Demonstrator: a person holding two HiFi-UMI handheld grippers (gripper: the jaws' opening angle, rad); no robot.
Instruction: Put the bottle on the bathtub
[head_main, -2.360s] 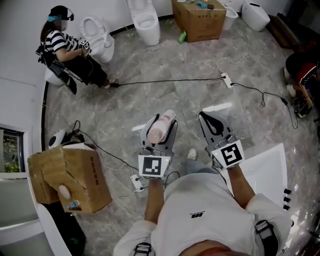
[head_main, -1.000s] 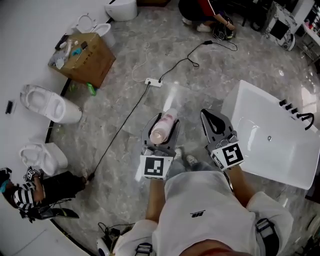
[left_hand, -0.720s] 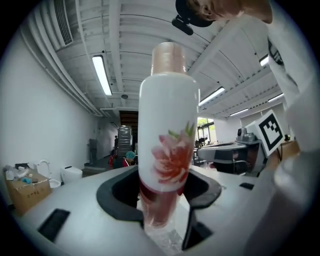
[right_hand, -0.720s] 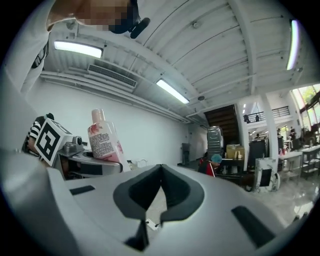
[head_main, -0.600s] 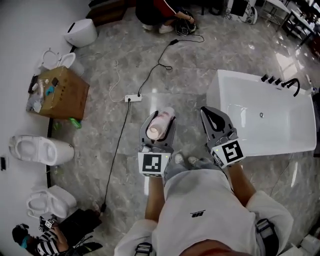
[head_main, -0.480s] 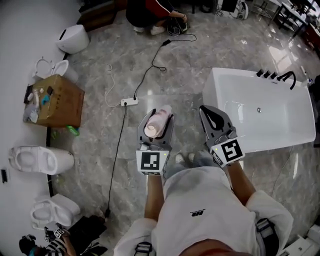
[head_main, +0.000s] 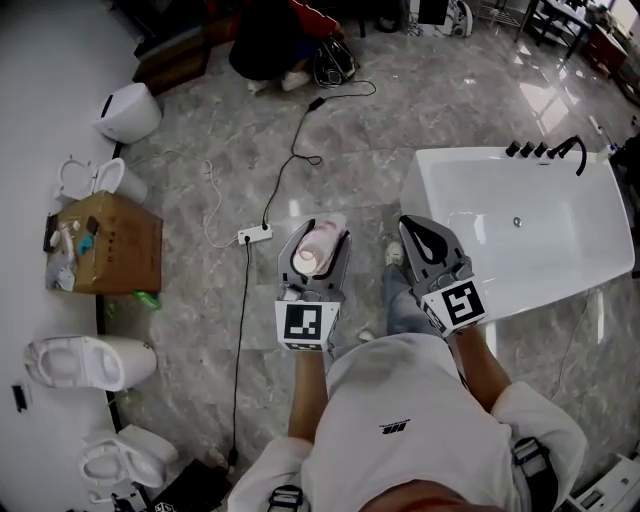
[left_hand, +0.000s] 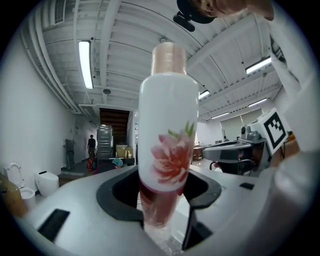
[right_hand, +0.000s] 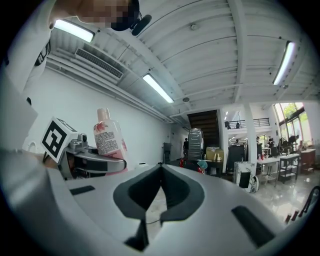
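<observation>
Marble floor (head_main: 400, 110), white bathtub (head_main: 520, 250) right; left tongs (head_main: 322, 232) clamp bottle (head_main: 318, 248); right tongs (head_main: 420, 232) closed, empty.

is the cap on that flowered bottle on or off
On. The white plastic bottle with a pink flower carries its beige cap on the neck, while the left hand-held gripper grips its lower end.

1 bottle (head_main: 318, 245), 1 bathtub (head_main: 570, 240), 1 cardboard box (head_main: 120, 250)

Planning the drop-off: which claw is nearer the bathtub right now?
Right. The right claw, shut and empty, sits at the near-left edge of the bathtub; the left claw, shut on the bottle, is over the floor further left.
</observation>
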